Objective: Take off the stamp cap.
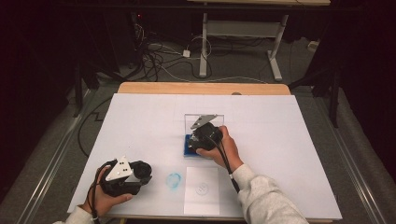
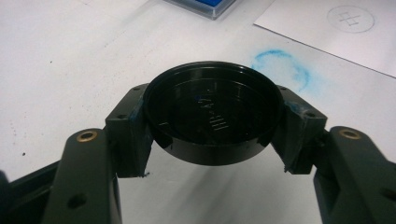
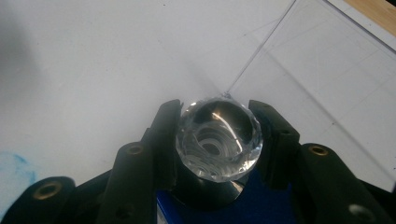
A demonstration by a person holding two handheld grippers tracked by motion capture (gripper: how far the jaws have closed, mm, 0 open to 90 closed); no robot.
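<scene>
My left gripper (image 2: 213, 122) is shut on a round black cap (image 2: 212, 100), held just above the white table cover; in the high view the left gripper (image 1: 142, 173) sits at the near left. My right gripper (image 3: 217, 120) is shut on a stamp with a clear faceted knob (image 3: 218, 140) and a black body, standing on the blue ink pad (image 3: 266, 205). From above, the right gripper (image 1: 200, 139) points down onto the ink pad (image 1: 188, 149), whose clear lid (image 1: 210, 117) stands open behind it.
A white paper sheet (image 1: 201, 189) with a faint round print lies at the near edge, with a blue ink ring (image 1: 173, 181) smudged on the cover to its left. Wooden table edge (image 1: 201, 87) at the far side; cables and a desk frame on the floor beyond.
</scene>
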